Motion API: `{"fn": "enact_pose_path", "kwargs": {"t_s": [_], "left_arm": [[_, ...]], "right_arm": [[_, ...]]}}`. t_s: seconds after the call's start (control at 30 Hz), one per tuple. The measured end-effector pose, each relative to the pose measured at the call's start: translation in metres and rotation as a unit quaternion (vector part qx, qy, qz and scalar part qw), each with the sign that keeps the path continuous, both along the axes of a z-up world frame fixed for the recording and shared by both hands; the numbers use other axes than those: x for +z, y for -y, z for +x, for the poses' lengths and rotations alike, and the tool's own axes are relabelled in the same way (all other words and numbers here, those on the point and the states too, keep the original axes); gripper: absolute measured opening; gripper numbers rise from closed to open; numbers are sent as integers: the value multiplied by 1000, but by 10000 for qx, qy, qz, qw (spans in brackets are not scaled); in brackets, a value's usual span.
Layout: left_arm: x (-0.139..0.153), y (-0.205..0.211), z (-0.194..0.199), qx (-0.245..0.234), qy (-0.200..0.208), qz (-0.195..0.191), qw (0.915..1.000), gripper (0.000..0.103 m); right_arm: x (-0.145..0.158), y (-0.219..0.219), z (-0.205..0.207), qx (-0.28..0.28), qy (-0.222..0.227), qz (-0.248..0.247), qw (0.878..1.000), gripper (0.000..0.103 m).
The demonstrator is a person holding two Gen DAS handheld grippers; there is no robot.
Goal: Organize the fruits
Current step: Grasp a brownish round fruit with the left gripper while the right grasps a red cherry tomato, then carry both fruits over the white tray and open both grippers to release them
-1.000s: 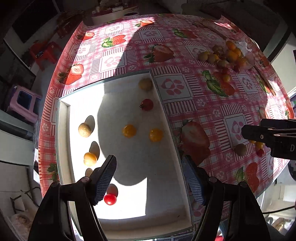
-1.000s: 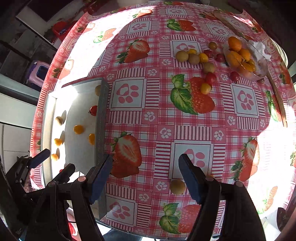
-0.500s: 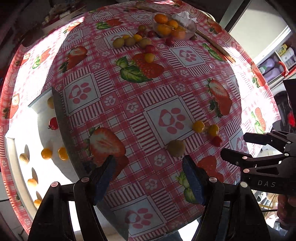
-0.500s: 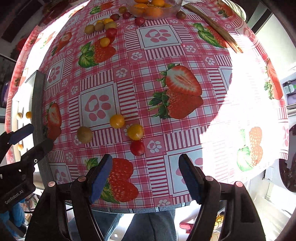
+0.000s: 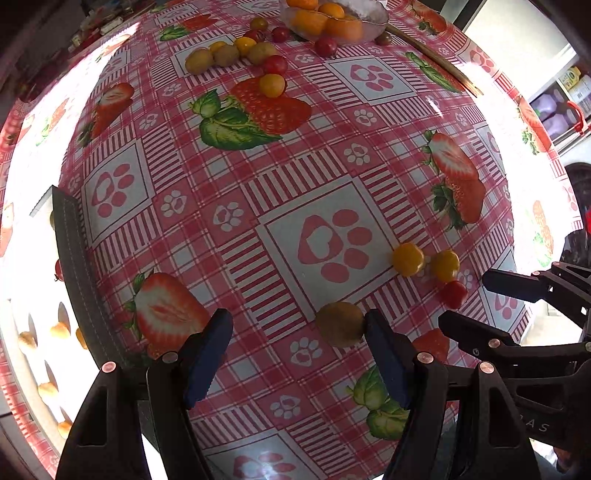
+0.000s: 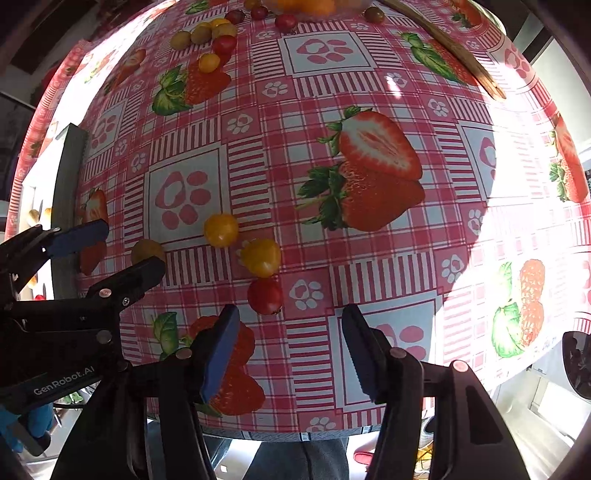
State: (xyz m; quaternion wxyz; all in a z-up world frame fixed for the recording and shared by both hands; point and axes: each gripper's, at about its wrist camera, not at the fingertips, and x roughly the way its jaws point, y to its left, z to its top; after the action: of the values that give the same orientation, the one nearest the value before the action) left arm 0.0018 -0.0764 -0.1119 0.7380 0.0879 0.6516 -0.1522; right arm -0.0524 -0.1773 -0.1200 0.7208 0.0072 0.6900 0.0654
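Observation:
Near the table's front edge lie a brown-green kiwi [image 5: 340, 324], two yellow tomatoes [image 5: 407, 258] [image 5: 445, 265] and a red tomato [image 5: 453, 294]. My left gripper [image 5: 297, 354] points down, open, with the kiwi [image 6: 147, 251] at its right pad's tip; the right wrist view shows the kiwi between its fingers. My right gripper [image 6: 290, 343] hangs over the red tomato [image 6: 265, 295]. Its jaws are closing; the tomato sits between and just ahead of the tips, and no pad touches it. The yellow tomatoes [image 6: 221, 229] [image 6: 261, 257] lie just beyond.
A white tray with a grey rim [image 5: 74, 266] at the left holds several small fruits. At the far side stand a glass bowl of oranges [image 5: 325, 18], a loose cluster of kiwis and tomatoes [image 5: 236, 51] and a wooden stick [image 5: 432, 55]. The table edge [image 6: 295, 432] is close below.
Both grippers moved right from over the tray to the fruit cluster near the front edge and came lower. The right gripper's jaws have narrowed.

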Motion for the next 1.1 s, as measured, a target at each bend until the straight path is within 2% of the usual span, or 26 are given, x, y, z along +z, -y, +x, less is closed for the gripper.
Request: {"fn": "enact_pose_path", "kwargs": {"t_s": [0.13, 0.2, 0.23, 0.3, 0.33, 0.37, 0.43, 0.77, 1.0, 1.1], "left_arm": [[-6, 6, 1, 1, -44, 123, 9999, 74], [-7, 9, 0, -27, 8, 198, 9998, 70], [-6, 10, -1, -69, 50, 235, 9997, 64], [-5, 14, -2, -127, 76, 217, 9997, 57], [-4, 16, -2, -152, 94, 211, 9996, 50], [-3, 17, -2, -173, 107, 187, 9996, 39], [-2, 19, -1, -205, 53, 120, 9997, 29], [23, -22, -6, 361, -73, -339, 9987, 29], [37, -59, -16, 700, 9, -412, 9967, 29], [39, -76, -20, 840, 47, -418, 9956, 29]], "right_arm": [[-4, -9, 4, 124, 16, -38, 9999, 56], [-5, -13, 4, 152, 18, -87, 9998, 50], [-5, -14, 4, 163, 20, -123, 9998, 48], [-6, -17, 8, 192, 10, -155, 9997, 34], [-6, -18, 10, 200, 1, -137, 9997, 30], [-7, -18, 12, 191, -13, -103, 9998, 24], [-7, -15, 14, 107, -50, -15, 9999, 21], [11, 4, 25, -155, -43, 252, 9996, 21], [28, 6, 27, -161, 6, 354, 9992, 21], [33, -6, 37, -132, 13, 358, 9993, 21]]}}
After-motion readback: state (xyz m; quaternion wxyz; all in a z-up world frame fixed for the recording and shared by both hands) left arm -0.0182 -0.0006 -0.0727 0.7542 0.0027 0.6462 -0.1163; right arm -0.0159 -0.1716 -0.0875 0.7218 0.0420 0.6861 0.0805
